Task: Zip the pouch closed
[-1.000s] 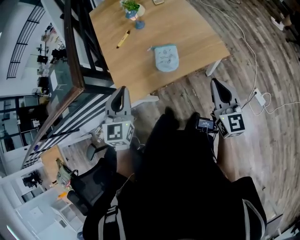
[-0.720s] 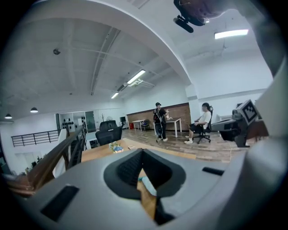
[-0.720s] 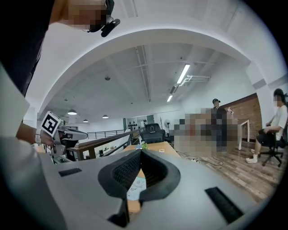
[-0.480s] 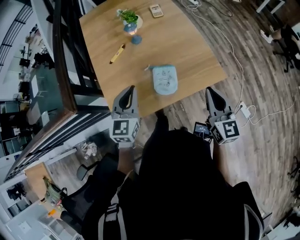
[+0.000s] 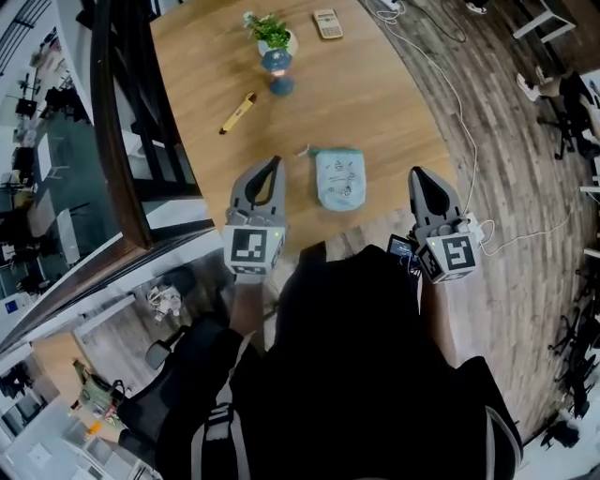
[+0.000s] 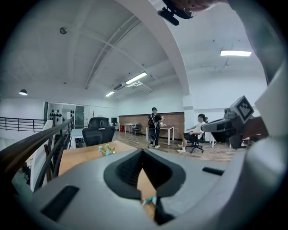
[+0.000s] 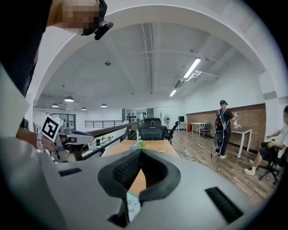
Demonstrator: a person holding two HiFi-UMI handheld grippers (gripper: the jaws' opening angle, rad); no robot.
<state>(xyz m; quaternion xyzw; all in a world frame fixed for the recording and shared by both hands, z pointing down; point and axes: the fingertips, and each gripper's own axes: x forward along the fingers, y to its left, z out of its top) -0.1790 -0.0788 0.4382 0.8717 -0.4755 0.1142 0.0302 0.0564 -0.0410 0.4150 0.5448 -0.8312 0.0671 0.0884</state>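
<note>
Left claw (image 5: 273, 162) closed and empty, right claw (image 5: 416, 173) likewise, pouch (image 5: 339, 180) on table (image 5: 375, 98) between them

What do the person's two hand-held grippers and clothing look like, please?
The left hand-held gripper and the right hand-held gripper are both grey, tapering to rounded tips, with black ribbed pads inside. Each carries a white cube printed with black square markers. The person wears a black top.

Wooden table (image 5: 375, 103) bears pouch (image 5: 339, 179), pen (image 5: 238, 112), plant (image 5: 275, 42), calculator (image 5: 327, 23).
</note>
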